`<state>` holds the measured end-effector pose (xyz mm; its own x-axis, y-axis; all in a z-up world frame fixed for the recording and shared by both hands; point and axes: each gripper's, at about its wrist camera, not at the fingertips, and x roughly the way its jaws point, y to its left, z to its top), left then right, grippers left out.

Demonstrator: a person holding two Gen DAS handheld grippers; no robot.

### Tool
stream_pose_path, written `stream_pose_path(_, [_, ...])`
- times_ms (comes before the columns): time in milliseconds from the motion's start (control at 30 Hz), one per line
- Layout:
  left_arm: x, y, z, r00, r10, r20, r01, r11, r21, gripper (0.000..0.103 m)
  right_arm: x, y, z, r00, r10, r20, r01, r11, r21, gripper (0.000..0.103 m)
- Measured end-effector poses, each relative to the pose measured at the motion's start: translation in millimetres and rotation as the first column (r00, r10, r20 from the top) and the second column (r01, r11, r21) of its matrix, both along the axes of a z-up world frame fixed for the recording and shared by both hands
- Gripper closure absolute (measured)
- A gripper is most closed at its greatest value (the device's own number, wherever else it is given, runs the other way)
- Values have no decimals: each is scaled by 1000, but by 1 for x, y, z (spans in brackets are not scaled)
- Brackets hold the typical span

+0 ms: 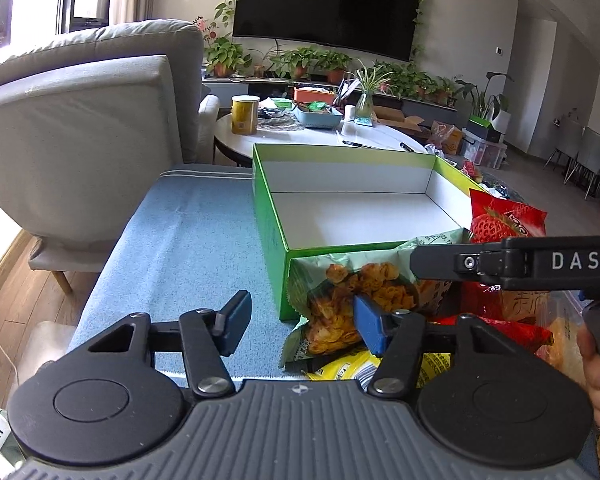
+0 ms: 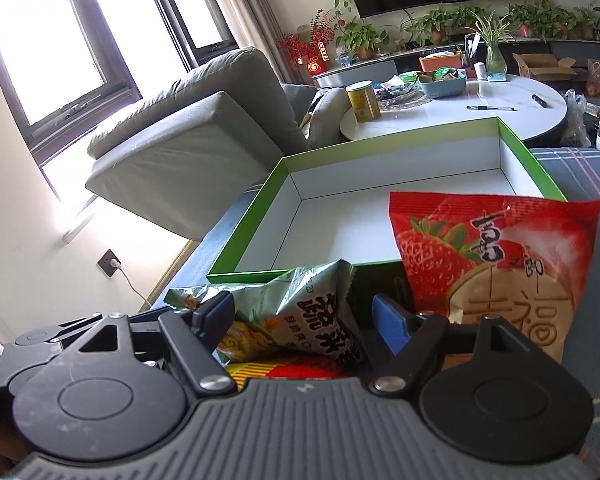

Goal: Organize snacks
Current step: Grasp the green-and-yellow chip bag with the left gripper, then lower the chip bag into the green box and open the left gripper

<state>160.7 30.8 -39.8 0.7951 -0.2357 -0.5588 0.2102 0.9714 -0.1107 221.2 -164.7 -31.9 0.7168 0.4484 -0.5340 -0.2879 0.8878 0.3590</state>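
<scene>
Both jaws part-open, gripping nothing, snack bags crowding green box near edge.

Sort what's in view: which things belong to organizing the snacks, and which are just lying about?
Belongs to the job:
green box, nothing inside
green chip bag
red strawberry bag
yellow packet

Lying about:
yellow canister
blue basket
pens
potted plants
armchair

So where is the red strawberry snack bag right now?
The red strawberry bag stands at the right of the right wrist view, leaning against the near wall of the empty green box, just right of the pale green snack bag.
</scene>
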Motion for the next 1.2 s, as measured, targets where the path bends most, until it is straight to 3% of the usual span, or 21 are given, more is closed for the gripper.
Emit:
stream_pose_path(200, [7,-4,-7,998,-50,-29,48,998,-45,50,8,3,-5,999,21,-44,-20,999,40,35])
stream_pose_path(300, [0,-10,-2,999,-55,0,55,998,-43,52,6,10,-4,998,35,-47,-33,999,32,36])
stream_pose_path(400, [-8,-10,8,997,-62,39,63,997,-41,53,-1,14,3,1000,21,-13,-21,1000,-5,36])
stream_pose_path(567, [-12,-15,39,991,-72,108,79,995,-57,53,-18,6,32,998,3,67,-5,1000,29,36])
stream_pose_path(767, [10,-28,68,984,-65,163,73,996,-43,52,2,3,60,991,-27,135,24,999,23,36])
stream_pose_path(967, [41,-37,67,989,-65,132,70,997,-37,52,39,-6,57,994,-45,104,40,998,53,36])
stream_pose_path(1200, [64,-44,44,997,-67,49,67,998,-9,52,58,-5,35,998,-58,30,57,997,55,36])
